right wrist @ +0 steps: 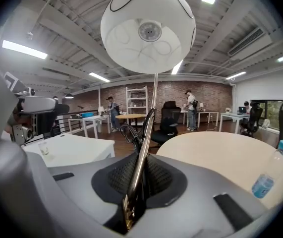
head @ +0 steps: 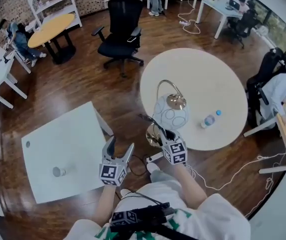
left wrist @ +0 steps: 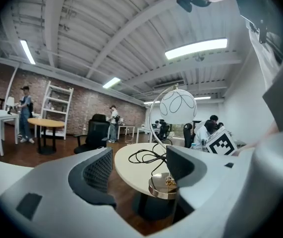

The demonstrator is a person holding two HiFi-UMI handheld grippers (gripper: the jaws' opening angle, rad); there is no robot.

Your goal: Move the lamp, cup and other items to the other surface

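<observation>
Fingers of R gripper pinch the lamp stem tight, shade up above them, base in the air just beside the round surface. L gripper fingers spread, empty, lamp base beyond them. Both arms stretched fwd, roughly level. Left of them, cup on square surface.
</observation>
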